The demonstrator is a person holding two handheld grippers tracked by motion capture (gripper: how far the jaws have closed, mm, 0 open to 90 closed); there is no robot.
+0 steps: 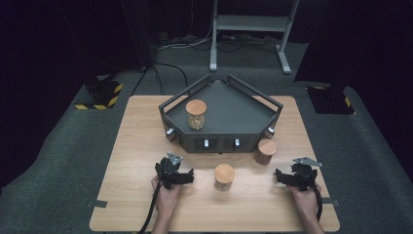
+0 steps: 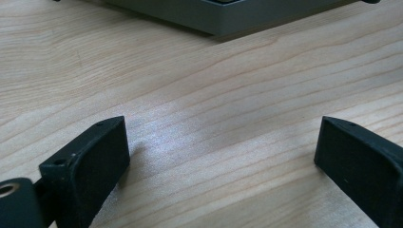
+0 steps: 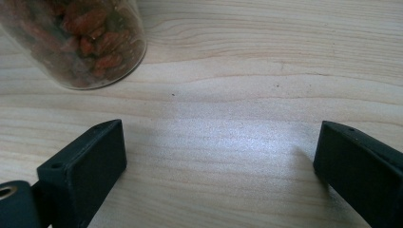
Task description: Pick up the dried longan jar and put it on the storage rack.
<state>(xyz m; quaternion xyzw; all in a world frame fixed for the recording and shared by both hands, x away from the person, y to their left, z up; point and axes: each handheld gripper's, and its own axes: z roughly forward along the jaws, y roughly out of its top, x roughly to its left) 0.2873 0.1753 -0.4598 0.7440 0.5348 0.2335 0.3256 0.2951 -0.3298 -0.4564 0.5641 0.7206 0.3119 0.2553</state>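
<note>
- Nearest the lens in the left gripper view: two black fingers (image 2: 90, 171) set wide apart, gripping nothing, bare wood grain of the table (image 2: 199, 95) between them.
- Same in the right gripper view: black fingers (image 3: 83, 171) spread wide, nothing held, pale wood between the pads.
- Beyond the left-hand finger of that view, off its tip and outside the gap: glass jar (image 3: 76, 40), its base on the wood, reddish-brown dried pieces inside, not touching either finger.
- From the high view: middle jar (image 1: 224, 176) with a wooden lid standing on the table between the two grippers, nearer the left gripper (image 1: 187, 178) than the right gripper (image 1: 280, 176), apart from both.
- Fingers of both grippers pointing inward toward that jar, each tool held in a hand low over the table's near edge.
- Second lidded jar (image 1: 266, 151) farther out, ahead of the right gripper's fingers, just beside the front right corner of the dark tray.
- Dark angular tray (image 1: 229, 114) well ahead of both sets of fingers; its grey front wall (image 2: 228, 19) visible beyond the left gripper's fingertips.
- Third jar (image 1: 196, 115) upright inside the tray, left part, wooden lid on, pale contents showing through the glass.
</note>
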